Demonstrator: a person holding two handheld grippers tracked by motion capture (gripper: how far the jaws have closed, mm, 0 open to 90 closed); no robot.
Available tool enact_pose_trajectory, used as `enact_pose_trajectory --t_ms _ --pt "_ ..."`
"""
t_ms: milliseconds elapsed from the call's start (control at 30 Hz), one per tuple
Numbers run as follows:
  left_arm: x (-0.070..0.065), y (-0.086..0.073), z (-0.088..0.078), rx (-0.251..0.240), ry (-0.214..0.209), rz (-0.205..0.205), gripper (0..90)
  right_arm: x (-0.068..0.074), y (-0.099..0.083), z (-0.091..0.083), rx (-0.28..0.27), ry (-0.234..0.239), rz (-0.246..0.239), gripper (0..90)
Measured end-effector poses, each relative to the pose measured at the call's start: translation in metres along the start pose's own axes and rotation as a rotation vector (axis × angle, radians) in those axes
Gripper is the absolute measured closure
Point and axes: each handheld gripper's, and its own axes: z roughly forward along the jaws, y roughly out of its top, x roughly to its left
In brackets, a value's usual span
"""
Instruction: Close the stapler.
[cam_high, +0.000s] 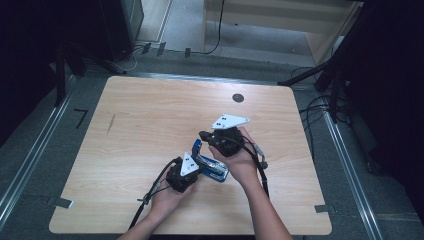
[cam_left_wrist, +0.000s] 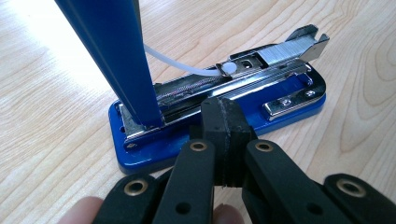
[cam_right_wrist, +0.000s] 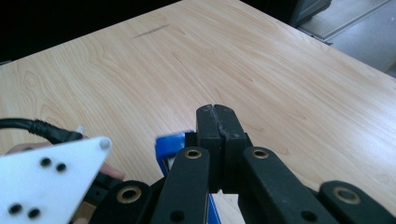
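Left gripper view: we see the blue stapler (cam_left_wrist: 219, 112) lying lengthwise left-to-right, lid raised, staple rail exposed, a detail too small in the high view. Both grippers' jaws closed, empty.

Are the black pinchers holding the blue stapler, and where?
No. Both the left gripper and the right gripper are shut with nothing between their pads. The left one's tips rest against the open stapler at its base.
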Motion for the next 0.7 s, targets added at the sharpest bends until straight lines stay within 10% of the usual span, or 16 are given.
enact_pose_trajectory --t_ms 700 --pt "-0.001 0.0 0.0 -0.002 -0.001 0.003 90.0 0.017 0.01 0.012 0.049 0.034 -0.071 90.0"
